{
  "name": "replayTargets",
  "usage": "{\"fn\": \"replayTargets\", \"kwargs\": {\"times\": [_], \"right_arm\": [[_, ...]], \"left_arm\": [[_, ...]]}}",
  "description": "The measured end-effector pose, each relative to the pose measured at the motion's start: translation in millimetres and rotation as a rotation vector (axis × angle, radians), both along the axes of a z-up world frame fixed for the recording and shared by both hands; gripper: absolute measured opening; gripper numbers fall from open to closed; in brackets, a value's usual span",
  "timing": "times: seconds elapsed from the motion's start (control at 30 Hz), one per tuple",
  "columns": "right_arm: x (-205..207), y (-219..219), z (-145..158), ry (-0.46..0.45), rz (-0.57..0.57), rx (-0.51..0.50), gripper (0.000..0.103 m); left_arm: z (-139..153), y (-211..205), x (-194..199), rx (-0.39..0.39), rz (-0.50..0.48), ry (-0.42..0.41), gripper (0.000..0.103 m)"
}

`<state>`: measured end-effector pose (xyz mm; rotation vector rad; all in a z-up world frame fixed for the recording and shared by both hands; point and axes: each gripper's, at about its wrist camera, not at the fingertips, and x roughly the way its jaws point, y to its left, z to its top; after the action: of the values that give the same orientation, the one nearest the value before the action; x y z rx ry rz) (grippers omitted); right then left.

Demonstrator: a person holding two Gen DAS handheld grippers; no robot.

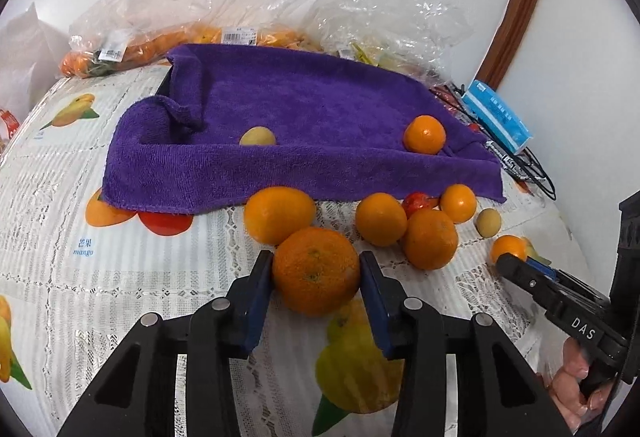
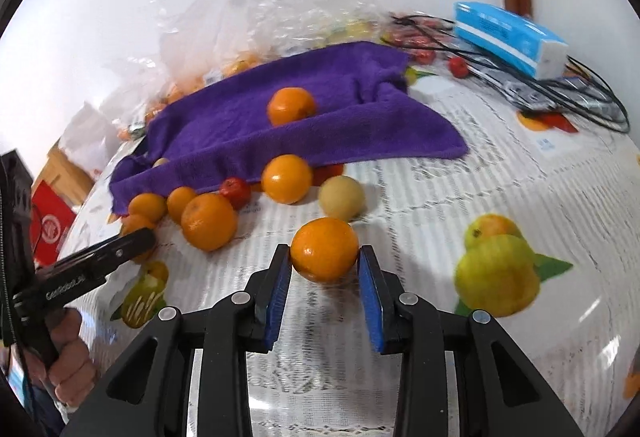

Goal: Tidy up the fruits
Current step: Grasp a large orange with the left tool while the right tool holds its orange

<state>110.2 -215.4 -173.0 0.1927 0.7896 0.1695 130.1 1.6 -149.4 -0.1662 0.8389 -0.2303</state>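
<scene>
My left gripper [image 1: 317, 269] is shut on a large orange [image 1: 316, 271], its blue pads touching both sides, just above the tablecloth. My right gripper [image 2: 324, 257] is shut on a smaller orange [image 2: 324, 255]; in the left wrist view that orange [image 1: 508, 248] shows at the tip of the right gripper at far right. A purple towel [image 1: 312, 105] lines a tray and holds one orange [image 1: 424, 134] and a pale yellow fruit [image 1: 258, 137]. Several loose oranges [image 1: 279, 214], a small red fruit [image 1: 416, 202] and a pale fruit [image 1: 487, 222] lie in front of the towel.
Clear plastic bags [image 1: 192, 33] with more fruit lie behind the towel by the wall. A blue tissue pack [image 1: 498, 115] and black cables [image 1: 532, 173] sit at the right. The fruit-print tablecloth [image 1: 80, 269] covers the table. A red box [image 2: 50, 225] stands off the left edge.
</scene>
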Motion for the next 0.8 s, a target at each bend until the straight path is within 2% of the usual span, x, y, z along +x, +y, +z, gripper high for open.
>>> {"fn": "replayTargets", "kwargs": {"times": [0.27,0.8], "right_arm": [[-5.1,-5.8,4.4,-0.038,0.01,0.039,0.034],[-10.2,-17.1,9.2,-0.082,-0.027,0.075,0.034]], "left_arm": [[9.2,-6.6,-9.4,-0.022,-0.052,-0.057,0.041],[19.8,15.1,-14.8,-0.146,-0.016,-0.1,0.041]]}}
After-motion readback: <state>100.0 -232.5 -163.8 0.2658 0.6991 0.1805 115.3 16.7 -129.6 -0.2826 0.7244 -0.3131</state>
